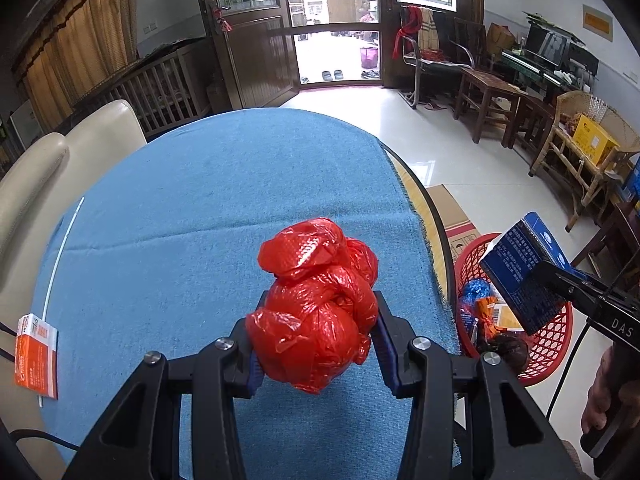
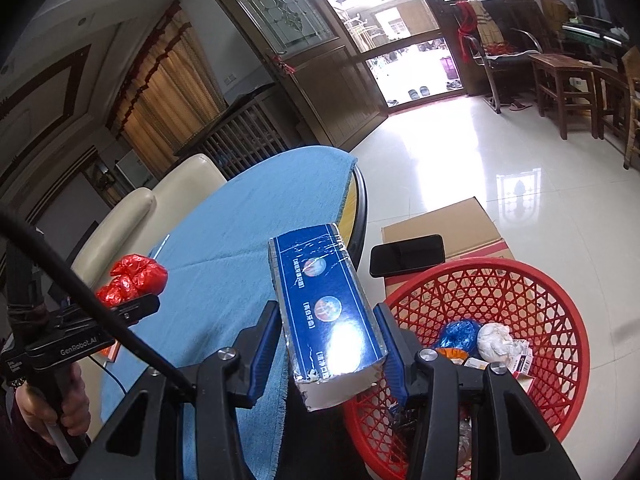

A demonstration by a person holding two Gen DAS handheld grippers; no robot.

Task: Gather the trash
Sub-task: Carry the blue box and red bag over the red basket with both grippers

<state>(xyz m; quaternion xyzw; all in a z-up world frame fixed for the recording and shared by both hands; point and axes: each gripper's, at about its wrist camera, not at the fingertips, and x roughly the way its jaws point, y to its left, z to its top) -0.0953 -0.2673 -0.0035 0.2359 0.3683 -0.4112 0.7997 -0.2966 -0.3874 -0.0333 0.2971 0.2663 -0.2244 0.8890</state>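
Table (image 1: 224, 184), round and draped in a blue cloth, fills the centre of the left wrist view; a cream chair (image 1: 36, 184) stands against its far-left side, and glossy white floor tiles lie beyond the table's right edge. Cardboard box (image 2: 448, 224), flattened on the floor beside the table, carries a dark phone (image 2: 407, 254) on its top face. Red plastic basket (image 2: 532, 304), of open lattice, stands on the floor just beside the table edge and in front of the box; it already holds crumpled blue foil, a white paper wad and several printed wrappers. Blue carton (image 2: 332, 312), long and glossy with a torn white near end, is clamped between the blue pads of the right gripper (image 2: 332, 344), pads pressing on both long sides; the carton is tilted and hangs between the table edge and the basket, partly over the basket rim in the left wrist view. Red plastic bag (image 1: 320, 300), knotted into a lumpy ball, sits over the blue cloth near the table's near edge, pinched between the pads of the left gripper (image 1: 316, 344), whose jaws are partly closed around its lower half. Orange-and-white packet (image 1: 37, 356) lies flat on the cloth at the table's left edge, a thin white strip (image 1: 60, 256) running away from it across the cloth.
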